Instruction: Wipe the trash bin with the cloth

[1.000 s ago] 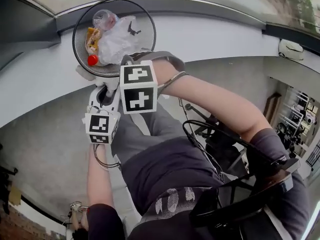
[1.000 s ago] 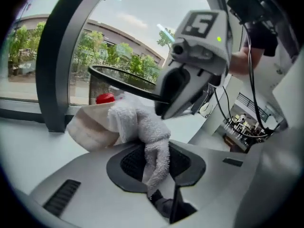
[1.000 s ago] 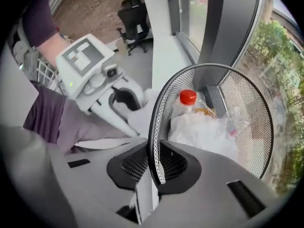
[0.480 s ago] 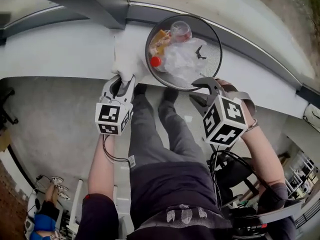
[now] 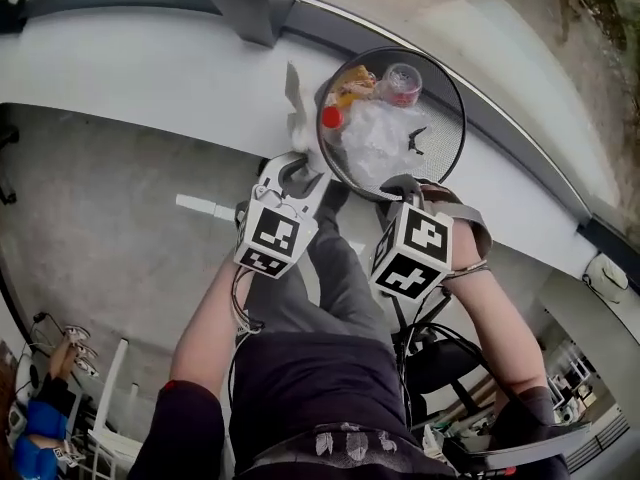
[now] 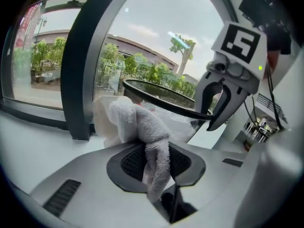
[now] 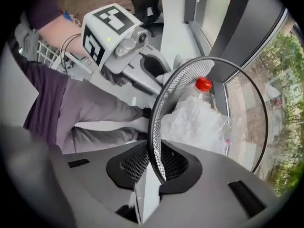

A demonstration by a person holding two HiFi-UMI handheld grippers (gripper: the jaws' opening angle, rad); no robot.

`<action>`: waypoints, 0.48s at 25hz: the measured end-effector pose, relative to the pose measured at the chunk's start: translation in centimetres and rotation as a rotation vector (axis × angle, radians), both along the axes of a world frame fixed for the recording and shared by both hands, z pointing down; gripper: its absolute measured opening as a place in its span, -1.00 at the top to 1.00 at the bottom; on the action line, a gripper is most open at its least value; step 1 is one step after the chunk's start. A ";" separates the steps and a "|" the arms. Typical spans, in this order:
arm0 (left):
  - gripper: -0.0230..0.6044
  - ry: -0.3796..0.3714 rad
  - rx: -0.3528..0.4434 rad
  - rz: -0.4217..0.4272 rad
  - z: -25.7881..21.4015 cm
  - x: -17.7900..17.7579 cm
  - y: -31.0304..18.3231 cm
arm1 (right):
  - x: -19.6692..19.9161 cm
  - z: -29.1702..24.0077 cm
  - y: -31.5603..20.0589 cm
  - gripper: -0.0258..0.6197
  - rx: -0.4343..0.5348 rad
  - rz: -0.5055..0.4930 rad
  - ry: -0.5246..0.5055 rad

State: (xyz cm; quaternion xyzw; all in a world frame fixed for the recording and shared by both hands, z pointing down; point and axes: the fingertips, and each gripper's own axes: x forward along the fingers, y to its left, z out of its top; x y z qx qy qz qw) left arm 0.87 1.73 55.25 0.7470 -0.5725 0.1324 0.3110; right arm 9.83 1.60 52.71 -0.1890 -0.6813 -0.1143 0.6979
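Now, cloth (image 6: 137, 122) in left tongs (image 6: 154, 164), beside trash bin (image 5: 447, 140)

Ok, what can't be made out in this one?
Base of the trash bin: rubbish covers it in the head view.
Whether the cloth touches the bin: in the left gripper view the bunched cloth itself hides the contact.
Print on the rubbish: too small in every view.
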 end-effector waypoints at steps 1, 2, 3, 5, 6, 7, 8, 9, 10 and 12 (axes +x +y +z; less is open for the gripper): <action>0.65 -0.009 -0.001 0.040 0.0 1.0 0.3 | -0.9 -0.1 0.7 0.73 -0.018 0.038 -0.023; 0.65 -0.022 -0.001 0.090 0.0 2.2 0.7 | -1.9 -0.2 1.2 0.76 -0.041 0.086 -0.049; 0.65 -0.029 -0.001 0.134 0.0 3.4 1.1 | -2.8 -0.3 1.6 0.76 -0.068 0.145 -0.073; 0.65 -0.003 0.000 0.171 -0.3 5.6 1.5 | -4.4 -0.6 1.7 0.75 -0.111 0.254 -0.104; 0.65 0.024 0.000 0.169 -0.4 6.3 1.6 | -4.9 -0.6 1.7 0.75 -0.122 0.284 -0.108; 0.65 0.051 -0.001 0.162 -0.4 6.9 1.6 | -5.1 -0.6 1.6 0.75 -0.128 0.298 -0.108; 0.65 0.068 -0.002 0.159 -0.5 7.3 1.5 | -5.2 -0.6 1.5 0.75 -0.132 0.304 -0.109; 0.65 0.074 -0.001 0.163 -0.6 7.5 1.4 | -5.2 -0.6 1.4 0.75 -0.137 0.311 -0.117; 0.65 0.068 0.001 0.173 -0.6 7.6 1.4 | -5.1 -1.0 1.2 0.75 -0.149 0.323 -0.134; 0.65 0.036 0.001 0.185 -0.5 7.0 1.6 | -4.8 -2.8 0.9 0.75 -0.186 0.355 -0.192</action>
